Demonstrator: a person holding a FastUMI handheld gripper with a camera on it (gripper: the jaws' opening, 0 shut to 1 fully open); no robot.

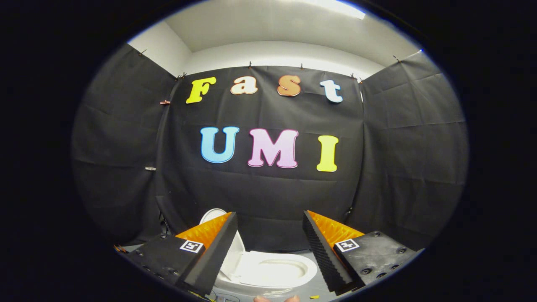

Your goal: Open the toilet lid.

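Note:
A white toilet (275,272) stands on the floor below and between my fingers, its seat ring and bowl showing. Its white lid (233,256) stands raised at the toilet's left side, partly hidden behind my left finger (212,247); its rounded top edge peeks out above that finger. My gripper (269,214) is open, jaws wide apart, nothing between them. It hangs well above the toilet and touches neither lid nor seat. The right finger (325,247) shows its ribbed black pad.
Black cloth walls close the booth behind and on both sides of the toilet. Grey floor (321,289) lies around its base. Cables run along the foot of the left wall (161,228). A bit of a person's hand (262,299) shows below the toilet.

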